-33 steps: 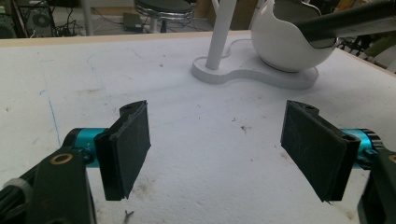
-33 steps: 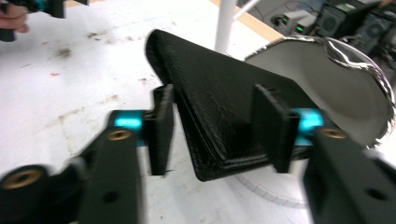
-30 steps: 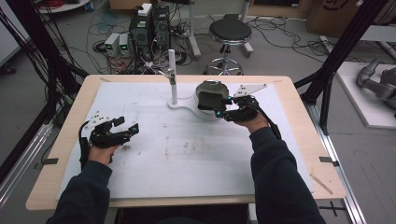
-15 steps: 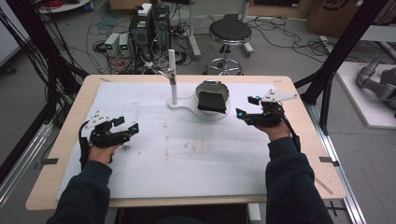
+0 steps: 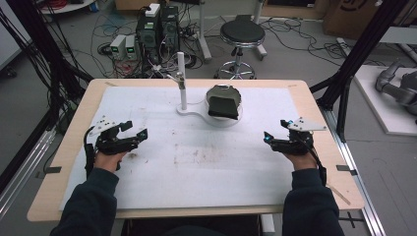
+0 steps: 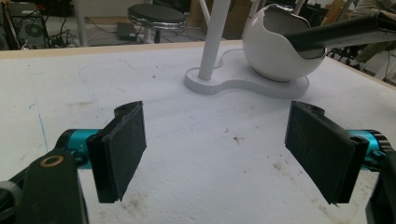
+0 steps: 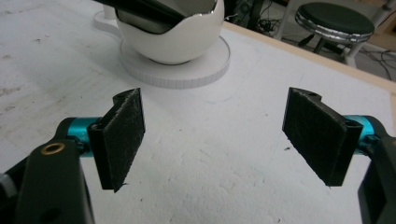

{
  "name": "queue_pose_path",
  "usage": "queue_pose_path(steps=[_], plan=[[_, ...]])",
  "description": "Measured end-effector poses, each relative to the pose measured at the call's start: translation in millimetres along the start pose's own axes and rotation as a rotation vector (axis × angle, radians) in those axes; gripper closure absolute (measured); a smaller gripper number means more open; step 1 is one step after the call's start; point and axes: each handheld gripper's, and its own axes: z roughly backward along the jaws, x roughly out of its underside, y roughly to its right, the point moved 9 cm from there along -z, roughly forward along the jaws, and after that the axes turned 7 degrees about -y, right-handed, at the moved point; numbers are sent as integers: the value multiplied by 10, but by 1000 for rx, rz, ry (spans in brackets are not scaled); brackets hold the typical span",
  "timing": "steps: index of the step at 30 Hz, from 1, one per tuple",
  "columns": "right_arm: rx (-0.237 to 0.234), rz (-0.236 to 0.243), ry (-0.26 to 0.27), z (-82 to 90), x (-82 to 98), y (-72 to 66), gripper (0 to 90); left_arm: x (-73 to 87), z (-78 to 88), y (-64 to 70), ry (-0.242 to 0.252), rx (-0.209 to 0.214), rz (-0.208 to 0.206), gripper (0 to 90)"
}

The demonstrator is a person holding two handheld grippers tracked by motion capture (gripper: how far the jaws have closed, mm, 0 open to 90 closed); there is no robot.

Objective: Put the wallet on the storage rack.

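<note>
- Bowl [image 5: 223, 103] – white, on its round stand beside the post [image 5: 182, 83], a dark object resting inside, far middle of the tabletop [image 5: 196, 162].
- Left tool [image 5: 129, 139] and right tool [image 5: 275, 141]: jaws apart, empty, well short of it.
- Any reach should likely come in level, jaws straddling the rim.

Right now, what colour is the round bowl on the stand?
White; the bowl shows best in the left gripper view, with a dark flat object resting across its jagged opening.

Wood-edged counter [image 5: 314, 105] with white mat. Grey floor [image 5: 295, 54] behind, tangled cables, black round stool [image 5: 242, 33], electronics boxes [image 5: 157, 29], black frame posts [image 5: 361, 51], cardboard box [image 5: 351, 17].
</note>
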Motion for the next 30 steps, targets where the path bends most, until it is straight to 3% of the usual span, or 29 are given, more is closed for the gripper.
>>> queue_pose_path(steps=[9, 30], plan=[[-14, -8, -9, -53, 116, -54, 212, -1, 7, 13, -3, -2, -10, 205], [2, -9, -37, 31, 213, -59, 212, 0, 30, 78, 1, 4, -27, 205]])
